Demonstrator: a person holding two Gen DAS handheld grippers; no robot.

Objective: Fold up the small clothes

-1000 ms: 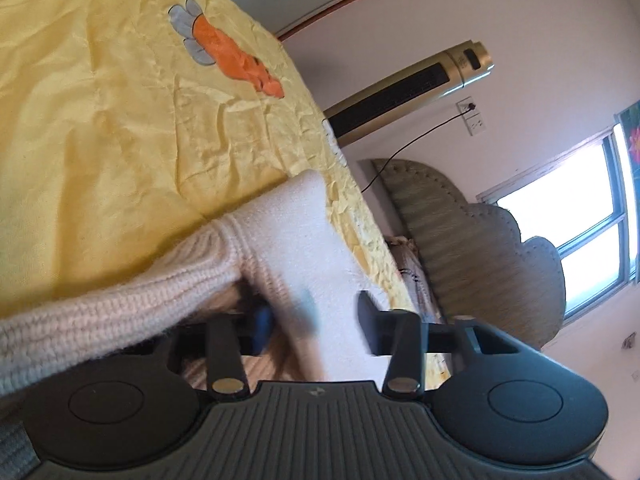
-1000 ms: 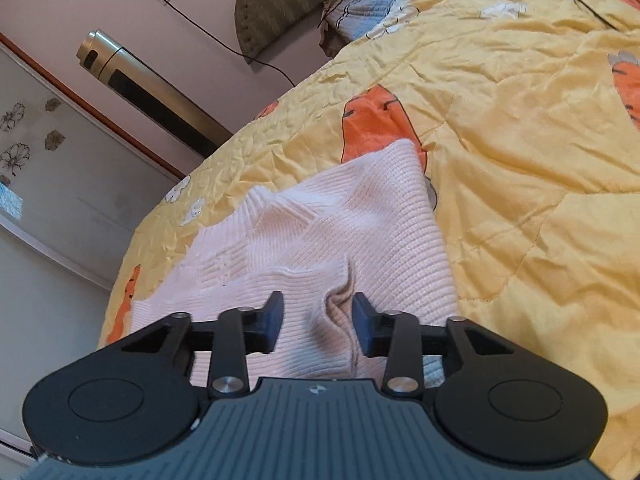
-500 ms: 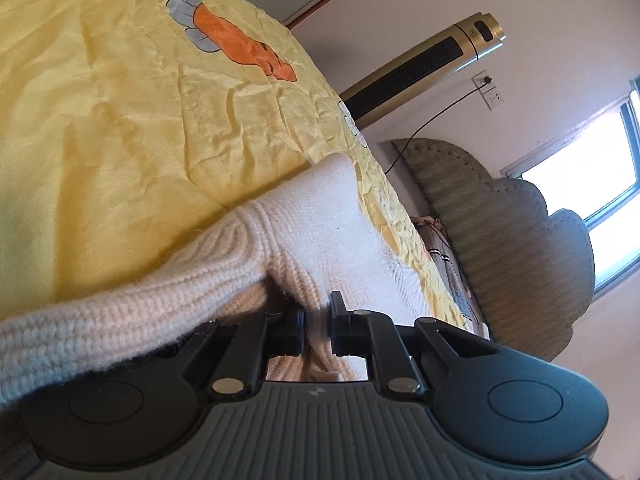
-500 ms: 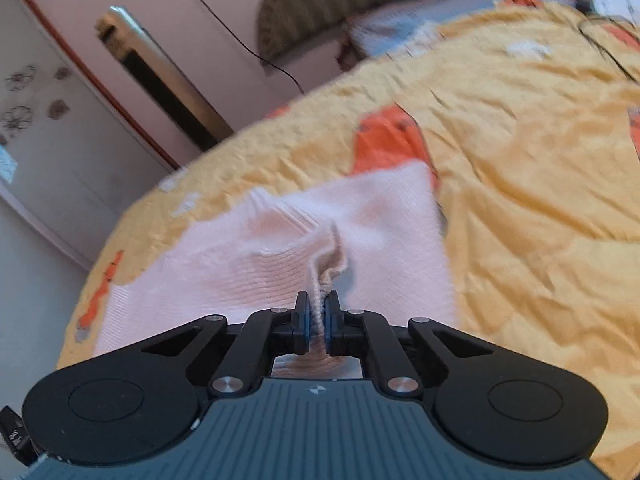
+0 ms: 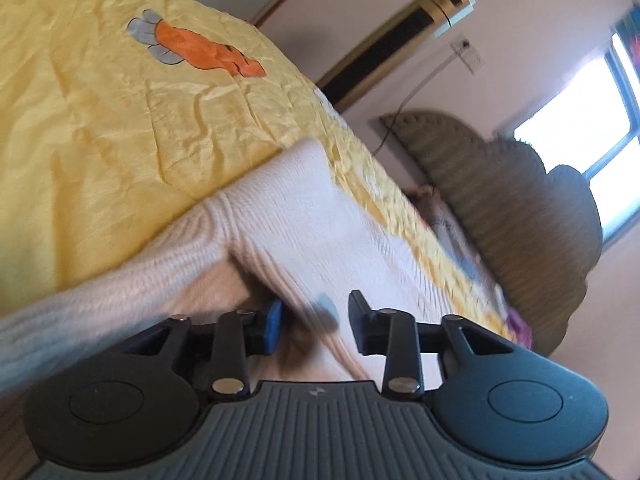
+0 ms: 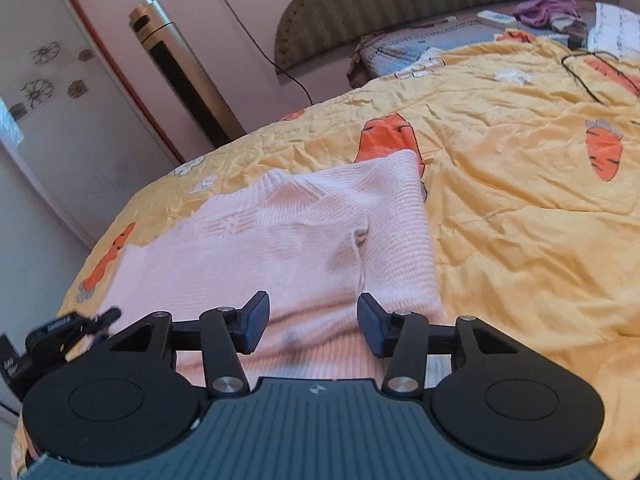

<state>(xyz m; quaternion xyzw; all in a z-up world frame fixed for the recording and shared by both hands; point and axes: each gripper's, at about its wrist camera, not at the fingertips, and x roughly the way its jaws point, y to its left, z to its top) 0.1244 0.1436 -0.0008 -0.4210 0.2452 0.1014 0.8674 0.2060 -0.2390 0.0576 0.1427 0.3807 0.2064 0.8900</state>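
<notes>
**Both sets of fingers open over the pink sweater**

The pink sweater (image 6: 288, 248) lies flat on the yellow quilt (image 6: 520, 208) of the bed, its long axis running away from both cameras toward the headboard (image 6: 400, 4).

The right gripper (image 6: 312, 322) has its fingers spread wide with nothing between them; the sweater's near edge sits directly below and just ahead, and a small raised pucker (image 6: 358, 240) of knit stands a little beyond the gap.

The left gripper (image 5: 314, 326) is also spread wide and holds nothing, though a ribbed fold of the sweater (image 5: 280, 232) rises just ahead of it and the knit passes close under the gap; blur hides whether either finger touches it.

Both grippers sit at the same near edge, so neither looks clearly nearer; the next fold likely starts there.
</notes>
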